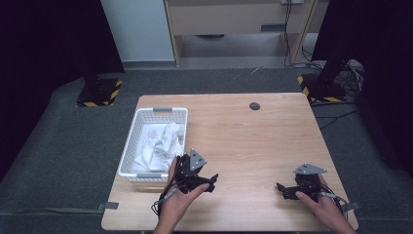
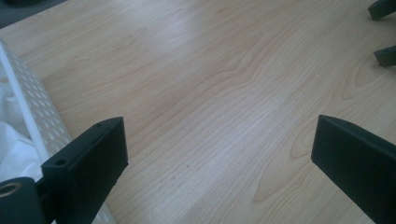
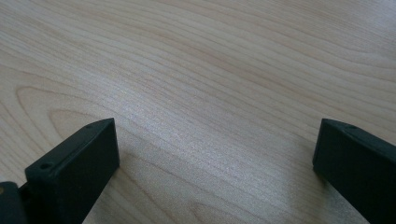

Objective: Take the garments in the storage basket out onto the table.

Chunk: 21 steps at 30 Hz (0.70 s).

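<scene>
A white slotted basket [image 1: 134, 141] stands on the left side of the wooden table [image 1: 243, 131], and crumpled white cloths [image 1: 163, 141] lie in it. Just right of the basket's near corner a hand holds my left gripper [image 1: 213, 182], open and pointing right. In the left gripper view its jaws [image 2: 219, 140] stand wide apart over bare wood, with the basket wall [image 2: 37, 116] and some cloth [image 2: 11, 149] at the left. Near the front right of the table my right gripper [image 1: 282, 190] points left, open. Nothing but wood lies between its jaws [image 3: 215, 140].
A dark round cable port [image 1: 254, 106] sits in the tabletop near the far edge. Black stands with yellow-striped feet [image 1: 100, 92] flank the table on the grey floor. The right gripper's jaw tips [image 2: 385, 56] show at the top right of the left gripper view.
</scene>
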Each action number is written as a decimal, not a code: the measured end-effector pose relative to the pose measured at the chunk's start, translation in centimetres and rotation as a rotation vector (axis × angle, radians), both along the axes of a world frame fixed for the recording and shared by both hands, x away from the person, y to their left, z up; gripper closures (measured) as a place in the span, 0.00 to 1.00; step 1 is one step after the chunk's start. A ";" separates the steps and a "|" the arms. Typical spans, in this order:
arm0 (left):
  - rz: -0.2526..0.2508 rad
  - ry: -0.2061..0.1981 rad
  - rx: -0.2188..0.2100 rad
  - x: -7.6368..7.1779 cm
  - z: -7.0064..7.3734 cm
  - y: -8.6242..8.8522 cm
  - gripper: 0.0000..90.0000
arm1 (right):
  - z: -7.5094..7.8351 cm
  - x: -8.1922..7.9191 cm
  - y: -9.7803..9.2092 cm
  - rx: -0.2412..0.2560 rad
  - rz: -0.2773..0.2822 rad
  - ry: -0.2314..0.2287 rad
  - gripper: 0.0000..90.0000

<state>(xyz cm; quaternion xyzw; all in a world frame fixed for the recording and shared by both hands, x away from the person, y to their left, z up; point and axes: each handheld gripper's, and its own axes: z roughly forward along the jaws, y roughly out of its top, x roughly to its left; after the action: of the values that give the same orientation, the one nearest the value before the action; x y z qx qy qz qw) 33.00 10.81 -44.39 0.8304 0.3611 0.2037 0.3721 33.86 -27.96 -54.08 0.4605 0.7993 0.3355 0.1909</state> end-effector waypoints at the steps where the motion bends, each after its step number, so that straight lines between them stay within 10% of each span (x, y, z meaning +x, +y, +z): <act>1: 0.000 0.000 0.000 0.0 0.0 0.0 0.04 | 0.0 0.0 0.0 0.000 0.000 0.000 0.01; 21: 0.033 -0.010 0.004 0.2 1.1 2.0 0.04 | 0.0 0.0 0.0 0.000 0.001 -0.001 0.01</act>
<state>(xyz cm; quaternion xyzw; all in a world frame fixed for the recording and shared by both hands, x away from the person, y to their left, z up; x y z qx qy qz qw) 33.19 12.85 -43.26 0.8242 0.3724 0.2145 0.3688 33.84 -27.93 -54.08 0.4600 0.7995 0.3358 0.1912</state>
